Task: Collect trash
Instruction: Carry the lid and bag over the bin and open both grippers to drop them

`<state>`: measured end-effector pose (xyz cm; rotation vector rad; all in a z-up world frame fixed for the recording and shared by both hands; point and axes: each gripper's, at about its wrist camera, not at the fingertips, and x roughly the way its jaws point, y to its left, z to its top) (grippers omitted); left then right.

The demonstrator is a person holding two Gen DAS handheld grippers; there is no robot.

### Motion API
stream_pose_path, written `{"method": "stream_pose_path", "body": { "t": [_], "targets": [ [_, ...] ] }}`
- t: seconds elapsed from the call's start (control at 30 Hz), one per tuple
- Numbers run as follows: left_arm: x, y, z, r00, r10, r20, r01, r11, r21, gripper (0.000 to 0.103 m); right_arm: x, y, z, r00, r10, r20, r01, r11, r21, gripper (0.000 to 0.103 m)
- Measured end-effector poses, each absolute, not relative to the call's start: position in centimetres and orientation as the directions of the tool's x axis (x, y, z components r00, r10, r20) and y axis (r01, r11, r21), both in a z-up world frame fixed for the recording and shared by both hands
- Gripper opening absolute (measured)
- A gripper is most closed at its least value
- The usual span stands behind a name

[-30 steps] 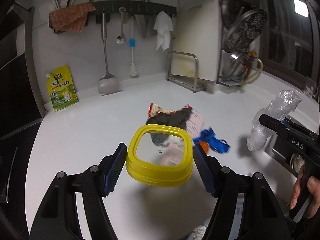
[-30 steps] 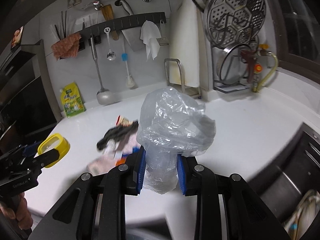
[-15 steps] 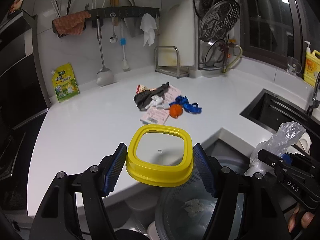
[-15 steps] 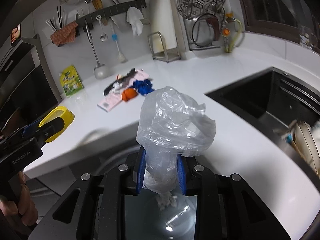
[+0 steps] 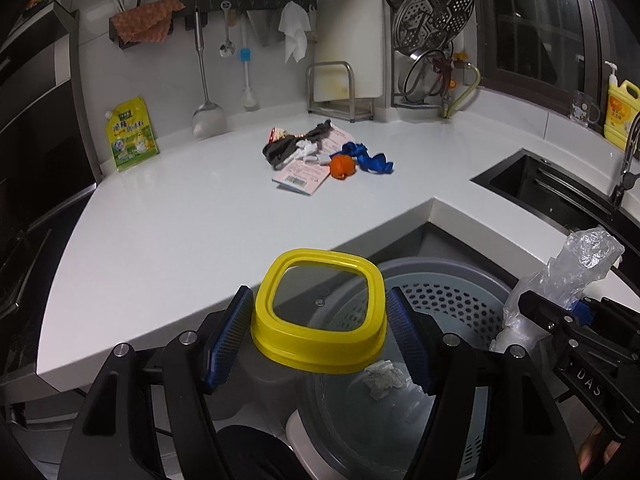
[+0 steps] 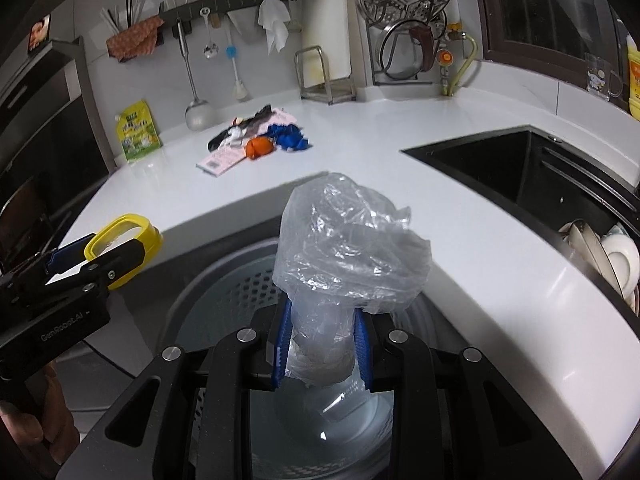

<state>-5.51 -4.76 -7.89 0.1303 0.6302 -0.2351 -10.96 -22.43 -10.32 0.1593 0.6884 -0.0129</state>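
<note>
My left gripper (image 5: 319, 304) is shut on a square yellow-rimmed lid (image 5: 316, 354) with a clear middle, held flat by its sides. A crumpled clear plastic bag (image 6: 348, 240) stands up out of my right gripper (image 6: 322, 318), which is shut on its lower part. Both hang over a round grey bin (image 5: 440, 276) with a perforated inner basket, below the counter's front edge. A white crumpled tissue (image 5: 380, 376) lies in the bin. Further trash (image 5: 320, 156) sits in a small pile on the white counter: a dark wrapper, pink paper, an orange ball (image 5: 342, 166) and blue ribbon (image 5: 370, 160).
A black sink (image 5: 540, 184) is sunk into the counter at the right, with white dishes (image 6: 612, 256) near it. A yellow-green pouch (image 5: 130, 134) leans on the back wall under hanging utensils. A rack with a cutting board and steamer stands at the back; a yellow bottle (image 5: 620, 112) at far right.
Both grippers have drawn back from above the counter and sunk, and now hang past its edge over the bin. The lid and the plastic bag stay gripped as before.
</note>
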Motion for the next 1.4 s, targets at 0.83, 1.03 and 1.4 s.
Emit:
{"method": "stream_pose_path", "body": {
  "t": [0.83,1.03,1.4],
  "targets": [
    [-5.6,-6.1,-11.3,0.708,-0.203,-0.676,0.294,0.955,0.022,0.069,-10.6,-21.9,-13.3,0.711,0.029,-0.703,0.074,0.991,0.115,0.034],
    [-5.4,-6.1,-11.6,0.699,-0.204,-0.685,0.294,0.956,0.015,0.080,-10.8,-22.2,-13.2,0.722,0.016,-0.691,0.085,0.990,0.112,0.059],
    [-5.1,-5.2,-11.7,0.699,-0.192,-0.689,0.267,0.964,0.003,0.085,-10.9,-22.6,-13.2,0.723,0.008,-0.691,0.100,0.988,0.117,0.066]
  ]
}}
